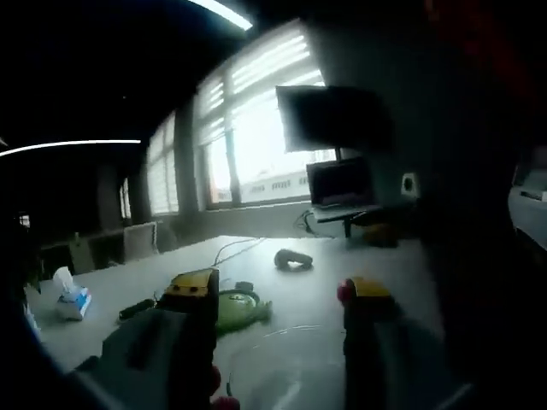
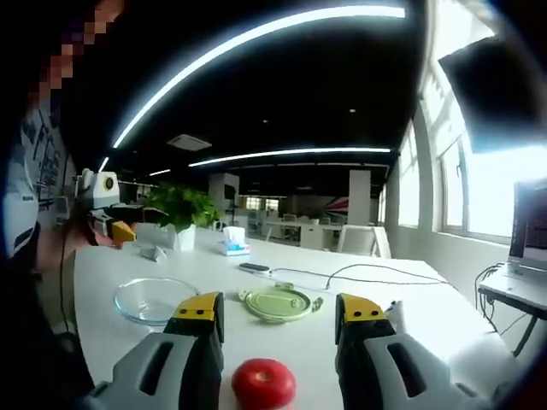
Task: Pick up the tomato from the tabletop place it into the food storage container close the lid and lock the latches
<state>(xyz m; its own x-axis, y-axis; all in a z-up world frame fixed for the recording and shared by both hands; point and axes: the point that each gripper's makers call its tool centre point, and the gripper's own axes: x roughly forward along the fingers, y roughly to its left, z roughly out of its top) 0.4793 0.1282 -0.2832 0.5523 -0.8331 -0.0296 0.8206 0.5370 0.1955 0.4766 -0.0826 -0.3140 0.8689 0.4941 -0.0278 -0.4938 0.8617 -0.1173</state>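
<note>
The red tomato (image 2: 263, 383) lies on the white table (image 2: 427, 316), low in the right gripper view. It sits between the spread jaws of my right gripper (image 2: 279, 309), which is open and not touching it. A round clear glass container (image 2: 154, 299) stands uncovered to the left. Its green lid (image 2: 278, 303) lies flat beside it, just beyond the tomato. At the far left a hand holds my left gripper (image 2: 120, 231) up over the table's edge. In the dim left gripper view, my left gripper (image 1: 280, 290) is open and holds nothing, with the green lid (image 1: 241, 307) behind its left jaw.
A potted plant (image 2: 179, 209), a tissue box (image 2: 232, 241), a small dark remote (image 2: 255, 267) and a trailing cable (image 2: 367, 278) lie farther back. A laptop (image 2: 534, 231) sits at the right. A dark object (image 1: 292, 259) and the tissue box (image 1: 73, 299) rest on the table in the left gripper view.
</note>
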